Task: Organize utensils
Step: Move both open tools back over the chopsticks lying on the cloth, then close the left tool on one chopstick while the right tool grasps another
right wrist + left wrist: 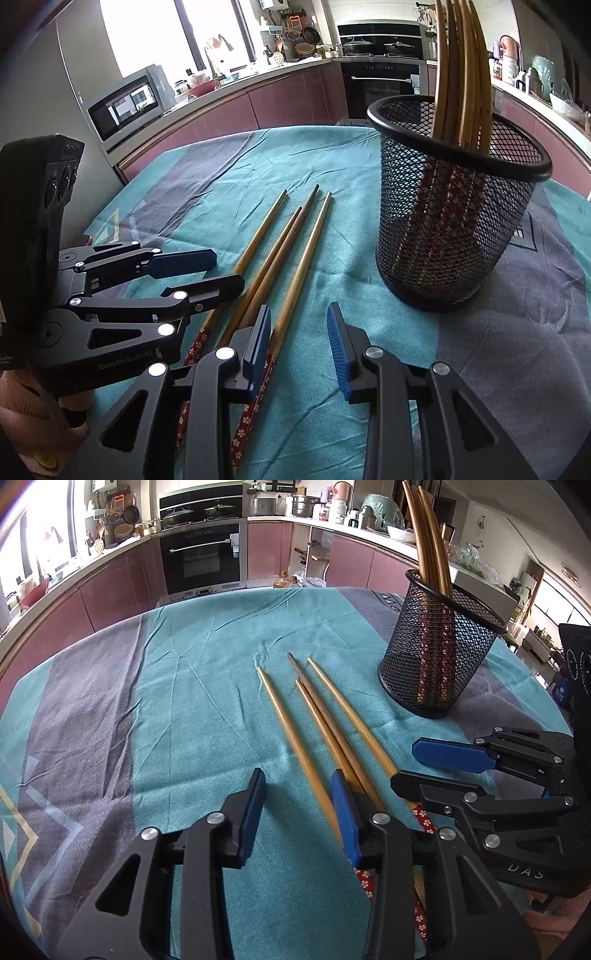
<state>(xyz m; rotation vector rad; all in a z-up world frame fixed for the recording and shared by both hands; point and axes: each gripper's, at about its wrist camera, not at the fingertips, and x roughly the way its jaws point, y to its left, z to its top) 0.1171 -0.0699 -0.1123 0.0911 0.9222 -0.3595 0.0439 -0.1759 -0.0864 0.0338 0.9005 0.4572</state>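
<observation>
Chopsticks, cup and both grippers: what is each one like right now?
loose chopsticks, four lying flat on the cloth
mesh cup, upright, more chopsticks standing inside
left gripper, open around one chopstick, not squeezing
right gripper, open, one chopstick just inside, not squeezed

A black wire-mesh cylindrical cup [458, 221] stands on the teal and grey tablecloth [207, 184], holding several wooden chopsticks [461, 74] upright. Left of the cup, four loose wooden chopsticks with red floral handles [291, 254] lie side by side, tips pointing away. Nearer than the cup, the right gripper [299, 347] hovers with its blue-padded jaws apart, nothing between them. Further left of the cup, the left gripper [218, 269] reaches over the leftmost loose chopstick.
</observation>
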